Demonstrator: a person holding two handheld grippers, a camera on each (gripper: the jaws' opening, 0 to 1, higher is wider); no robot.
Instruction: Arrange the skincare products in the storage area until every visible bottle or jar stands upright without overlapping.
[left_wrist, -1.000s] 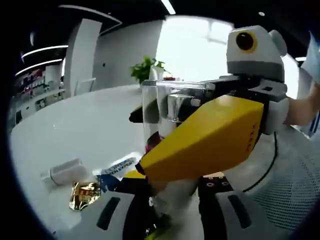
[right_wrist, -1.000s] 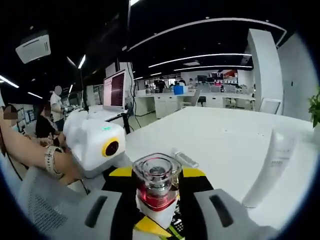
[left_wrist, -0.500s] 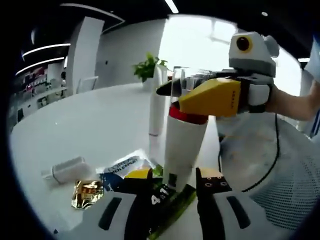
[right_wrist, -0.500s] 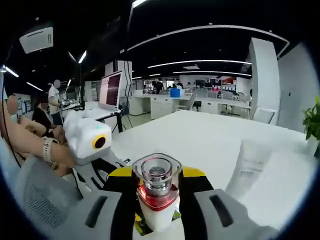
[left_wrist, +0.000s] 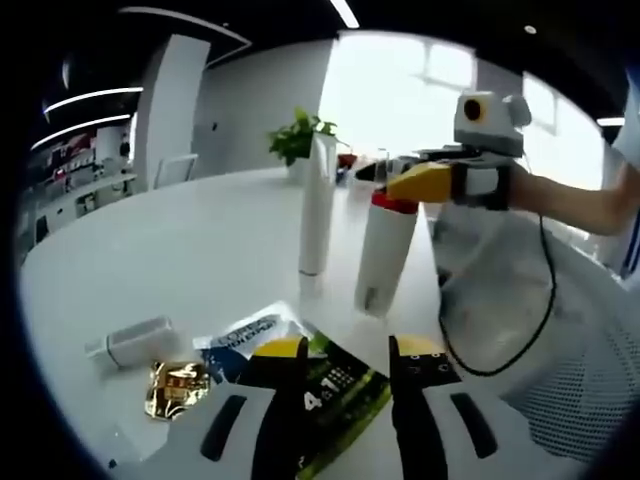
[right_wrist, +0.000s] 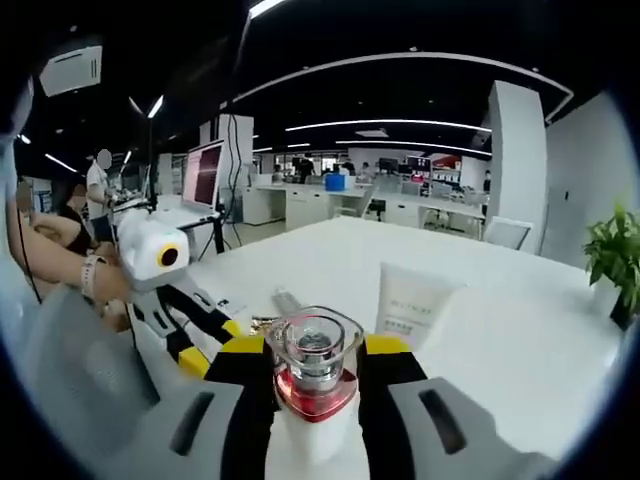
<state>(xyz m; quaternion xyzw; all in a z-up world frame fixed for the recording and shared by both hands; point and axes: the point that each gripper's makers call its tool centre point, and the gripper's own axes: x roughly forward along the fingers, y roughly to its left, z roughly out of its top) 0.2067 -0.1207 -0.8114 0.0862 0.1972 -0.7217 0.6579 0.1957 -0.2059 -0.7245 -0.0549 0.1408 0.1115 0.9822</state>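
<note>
On the white bench (left_wrist: 180, 240), left to right: a small white tube (left_wrist: 130, 342) lying flat, a gold sachet (left_wrist: 172, 385), a printed packet (left_wrist: 300, 375) beneath the left gripper (left_wrist: 345, 352) — jaws apart, empty — an upright white tube (left_wrist: 317, 205), then the red-collared white bottle (left_wrist: 385, 250), upright, clamped by the right gripper (right_wrist: 315, 350).

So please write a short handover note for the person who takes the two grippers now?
Right gripper: shut on the red-collared bottle, holding its cap; the bottle is about upright on the table.
Left gripper: open, holding nothing, above the sachets.
Done: the tall white tube stands upright.
Left: release the bottle; a small white tube lies flat beside a gold sachet.
</note>
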